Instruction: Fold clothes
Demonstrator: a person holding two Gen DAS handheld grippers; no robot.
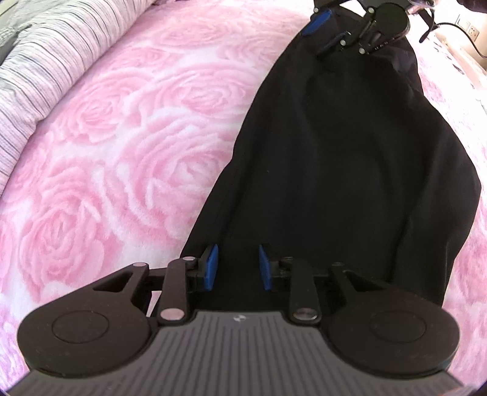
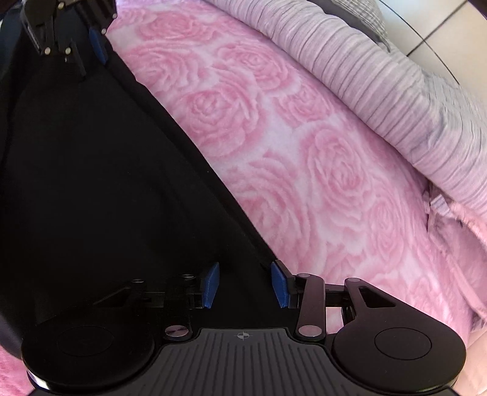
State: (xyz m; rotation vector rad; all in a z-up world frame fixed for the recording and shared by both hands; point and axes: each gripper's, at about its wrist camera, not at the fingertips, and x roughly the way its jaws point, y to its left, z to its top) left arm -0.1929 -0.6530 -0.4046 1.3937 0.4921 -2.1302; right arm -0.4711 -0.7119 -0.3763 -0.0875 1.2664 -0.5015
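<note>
A black garment (image 1: pixel 350 158) lies stretched flat on a pink rose-patterned blanket (image 1: pixel 121 146). My left gripper (image 1: pixel 237 266) is open over one end of the garment, its blue pads (image 1: pixel 211 268) apart with black cloth between them. My right gripper (image 2: pixel 245 283) is open over the opposite end, near the garment's (image 2: pixel 91 182) edge on the blanket (image 2: pixel 304 152). The right gripper also shows at the far end in the left wrist view (image 1: pixel 330 29). The left gripper shows at the top left in the right wrist view (image 2: pixel 88 51).
A striped pink-grey duvet (image 1: pixel 39 61) is bunched along the blanket's side; it also shows in the right wrist view (image 2: pixel 395 100). A cable and a wall socket (image 1: pixel 470 27) are at the far right. Floor tiles (image 2: pixel 441 33) lie beyond the duvet.
</note>
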